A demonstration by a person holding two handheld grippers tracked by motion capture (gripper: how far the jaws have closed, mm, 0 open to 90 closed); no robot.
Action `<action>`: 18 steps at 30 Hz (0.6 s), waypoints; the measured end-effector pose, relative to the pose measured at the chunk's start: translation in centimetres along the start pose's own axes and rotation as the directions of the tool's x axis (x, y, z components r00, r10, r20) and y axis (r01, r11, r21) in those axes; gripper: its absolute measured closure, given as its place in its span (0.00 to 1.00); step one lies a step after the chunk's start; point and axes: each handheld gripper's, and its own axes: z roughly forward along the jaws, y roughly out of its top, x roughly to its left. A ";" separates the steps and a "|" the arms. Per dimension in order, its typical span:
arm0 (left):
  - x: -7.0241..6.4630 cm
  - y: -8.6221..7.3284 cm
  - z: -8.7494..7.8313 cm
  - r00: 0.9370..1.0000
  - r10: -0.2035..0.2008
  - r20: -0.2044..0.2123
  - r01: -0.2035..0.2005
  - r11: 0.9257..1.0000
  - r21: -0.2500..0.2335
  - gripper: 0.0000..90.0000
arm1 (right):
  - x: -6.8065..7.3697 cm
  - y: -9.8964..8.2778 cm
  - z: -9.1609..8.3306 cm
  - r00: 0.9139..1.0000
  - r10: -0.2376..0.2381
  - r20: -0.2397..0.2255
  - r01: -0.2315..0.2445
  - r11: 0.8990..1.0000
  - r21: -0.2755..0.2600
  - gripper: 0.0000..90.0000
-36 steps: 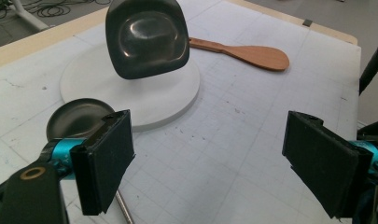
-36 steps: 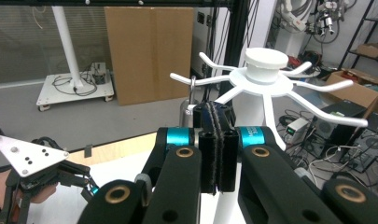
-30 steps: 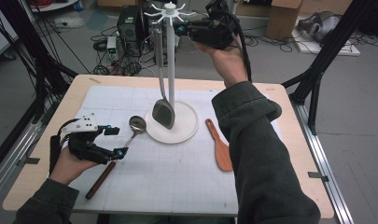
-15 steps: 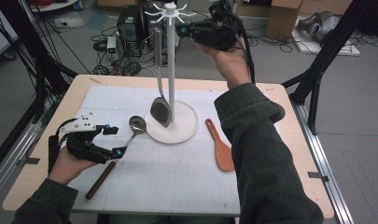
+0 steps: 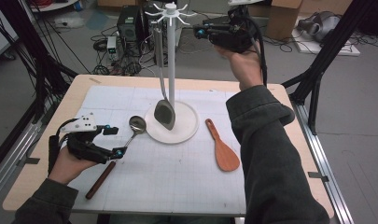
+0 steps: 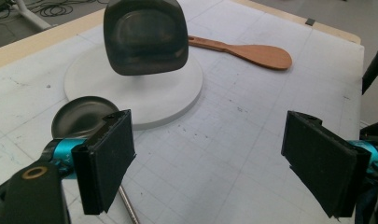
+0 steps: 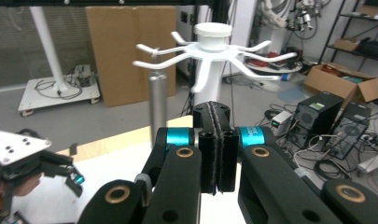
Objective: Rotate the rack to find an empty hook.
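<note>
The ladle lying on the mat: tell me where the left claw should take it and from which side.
Grip the ladle at its thin metal shaft, just behind the bowl, coming straight down from above. It lies flat, and the open left claw already straddles that narrow stretch; the wooden handle end is thicker.

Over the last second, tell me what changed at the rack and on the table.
Little changed. The right gripper, jaws shut and empty, drew back slightly from the rack toward the right, leaving the dark ladle hanging on its hook. The left gripper kept its jaws open astride the steel ladle, which has not moved. The wooden spatula also stayed put.
</note>
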 end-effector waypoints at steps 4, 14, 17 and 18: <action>0.0 0.0 0.1 1.000 0.005 0.002 -0.005 1.000 0.006 0.20 | -0.4 0.0 0.3 1.000 0.019 -0.007 -0.019 1.000 -0.021 1.00; 0.0 0.0 0.0 1.000 0.001 0.000 -0.001 1.000 -0.001 0.19 | 0.9 1.0 1.3 0.999 -0.017 -0.040 0.016 1.000 -0.020 1.00; 0.0 0.0 0.1 1.000 0.003 -0.001 -0.003 1.000 0.000 0.19 | 1.4 1.3 1.7 0.999 -0.027 -0.044 0.027 1.000 -0.014 1.00; 0.0 0.0 0.0 1.000 0.003 -0.001 -0.003 1.000 -0.001 0.19 | 1.8 1.4 2.0 0.998 -0.035 -0.049 0.034 0.999 -0.016 1.00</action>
